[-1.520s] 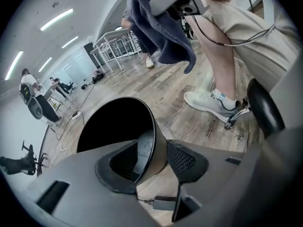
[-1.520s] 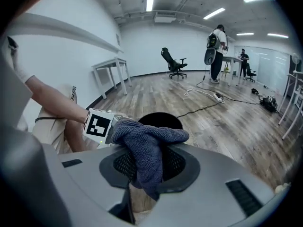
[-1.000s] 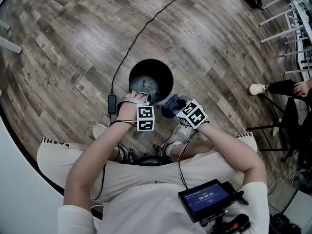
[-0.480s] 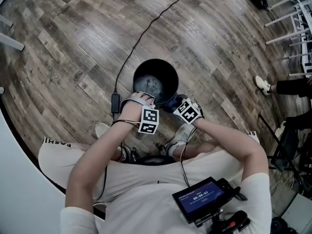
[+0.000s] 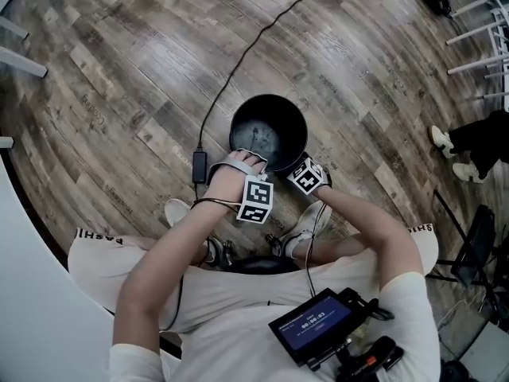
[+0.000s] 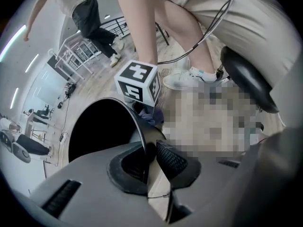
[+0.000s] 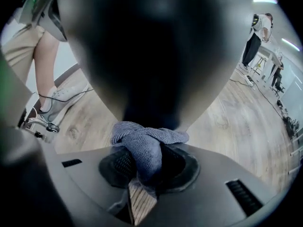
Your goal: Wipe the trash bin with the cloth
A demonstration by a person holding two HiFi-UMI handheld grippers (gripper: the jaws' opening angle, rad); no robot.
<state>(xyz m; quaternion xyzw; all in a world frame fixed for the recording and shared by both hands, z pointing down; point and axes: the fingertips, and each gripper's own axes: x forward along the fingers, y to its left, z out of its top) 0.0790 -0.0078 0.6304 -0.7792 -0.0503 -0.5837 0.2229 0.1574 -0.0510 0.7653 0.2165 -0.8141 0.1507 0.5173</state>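
Observation:
A round black trash bin (image 5: 268,132) stands on the wood floor in front of my feet. My left gripper (image 5: 253,162) sits at its near rim. In the left gripper view that gripper (image 6: 150,155) is shut on the thin bin rim (image 6: 135,126), one pad inside and one outside. My right gripper (image 5: 298,168) is low against the bin's near right side. In the right gripper view it (image 7: 147,167) is shut on a bunched grey-blue cloth (image 7: 147,143), which lies against the bin's dark outer wall (image 7: 151,56). The cloth (image 6: 149,116) also peeks out below the right gripper's cube.
A black cable with a power adapter (image 5: 200,166) runs along the floor left of the bin. My shoes (image 5: 179,211) stand close behind the bin. A stool seat (image 6: 248,79) is under me. White metal frames (image 5: 477,22) and another person's feet (image 5: 442,138) are at the right.
My right gripper has gone down along the bin's outside with the cloth, which the cube now hides in the head view. My left gripper has stayed at the rim.

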